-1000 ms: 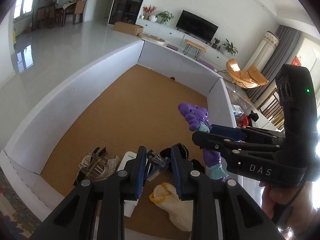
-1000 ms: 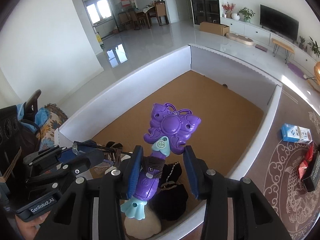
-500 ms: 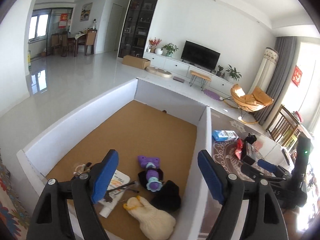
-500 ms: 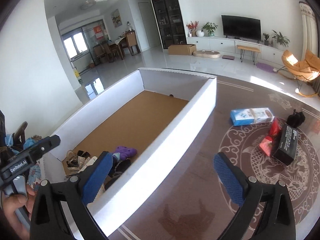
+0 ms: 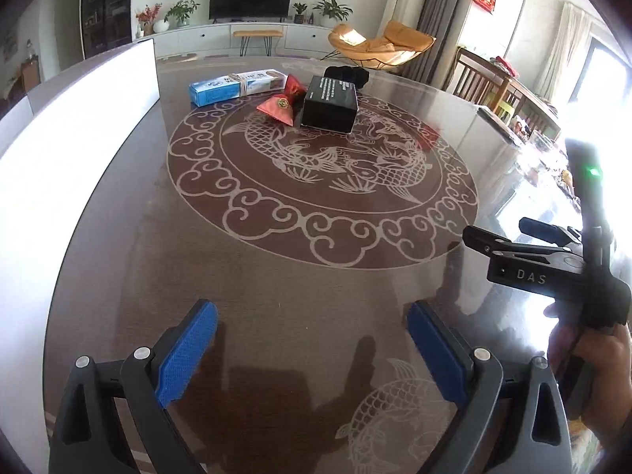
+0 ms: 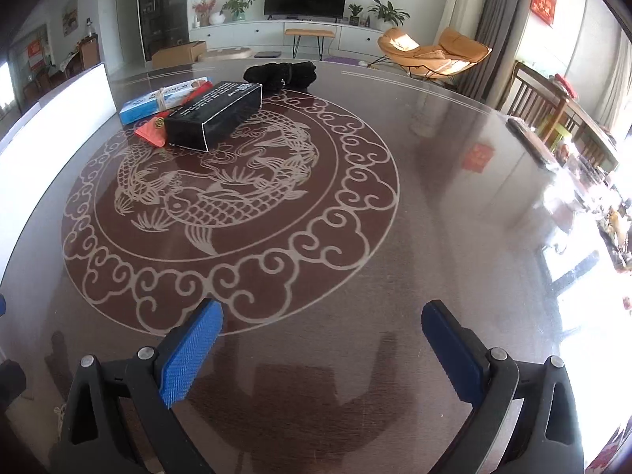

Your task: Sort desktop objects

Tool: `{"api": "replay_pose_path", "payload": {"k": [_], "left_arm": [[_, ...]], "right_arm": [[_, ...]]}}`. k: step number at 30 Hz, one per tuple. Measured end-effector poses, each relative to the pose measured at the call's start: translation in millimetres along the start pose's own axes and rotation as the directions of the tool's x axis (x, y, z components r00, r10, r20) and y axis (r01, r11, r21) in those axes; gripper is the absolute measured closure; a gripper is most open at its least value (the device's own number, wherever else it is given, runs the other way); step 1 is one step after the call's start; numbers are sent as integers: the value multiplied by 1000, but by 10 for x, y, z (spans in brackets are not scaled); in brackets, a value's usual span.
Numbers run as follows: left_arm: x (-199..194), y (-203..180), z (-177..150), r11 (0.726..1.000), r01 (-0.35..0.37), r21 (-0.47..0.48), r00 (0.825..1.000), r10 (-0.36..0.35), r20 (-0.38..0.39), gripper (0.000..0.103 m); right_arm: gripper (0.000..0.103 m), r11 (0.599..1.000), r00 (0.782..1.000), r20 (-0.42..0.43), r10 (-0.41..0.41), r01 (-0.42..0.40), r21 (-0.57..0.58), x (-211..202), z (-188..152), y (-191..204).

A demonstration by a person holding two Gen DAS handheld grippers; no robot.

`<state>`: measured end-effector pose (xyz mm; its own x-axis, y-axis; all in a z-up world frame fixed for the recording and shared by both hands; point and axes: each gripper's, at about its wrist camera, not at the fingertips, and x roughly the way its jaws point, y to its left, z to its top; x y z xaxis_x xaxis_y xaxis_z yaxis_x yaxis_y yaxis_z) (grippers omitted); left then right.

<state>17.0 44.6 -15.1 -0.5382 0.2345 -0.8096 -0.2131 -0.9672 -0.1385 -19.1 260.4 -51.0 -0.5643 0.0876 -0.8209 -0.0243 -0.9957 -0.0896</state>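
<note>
Both your left gripper (image 5: 312,339) and right gripper (image 6: 322,339) have just been opening; their jaws now stand wide apart with nothing between them. What remains sits clustered at the far edge of the glossy table (image 6: 434,197), near the white box wall (image 5: 79,126). The rigid black box (image 6: 215,112) touches the soft red pouch (image 5: 281,103) and crowds the blue carton (image 5: 237,86); a careless grab could drag a neighbour. The limp black cloth (image 6: 282,73) may slip.

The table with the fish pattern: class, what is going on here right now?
A person holds a gripper in each hand above the table. The left gripper and right gripper are both open and empty. At the far side lie a blue box, red pouch, black box and black cloth bundle.
</note>
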Motion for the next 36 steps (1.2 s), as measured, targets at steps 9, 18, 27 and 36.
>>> {"api": "replay_pose_path", "payload": {"k": [9, 18, 27, 36], "left_arm": [[538, -156, 538, 989, -142, 48, 990, 143, -1, 0], [689, -158, 744, 989, -141, 45, 990, 140, 17, 0], [686, -157, 746, 989, -141, 44, 990, 140, 17, 0], [681, -157, 746, 989, -140, 44, 990, 140, 17, 0]], "right_arm": [[0, 994, 1000, 12, 23, -24, 105, 144, 34, -88], [0, 994, 1000, 12, 18, -19, 111, 201, 96, -84], [0, 994, 1000, 12, 18, -19, 111, 203, 96, -84], [0, 994, 1000, 12, 18, -20, 111, 205, 96, -83]]}}
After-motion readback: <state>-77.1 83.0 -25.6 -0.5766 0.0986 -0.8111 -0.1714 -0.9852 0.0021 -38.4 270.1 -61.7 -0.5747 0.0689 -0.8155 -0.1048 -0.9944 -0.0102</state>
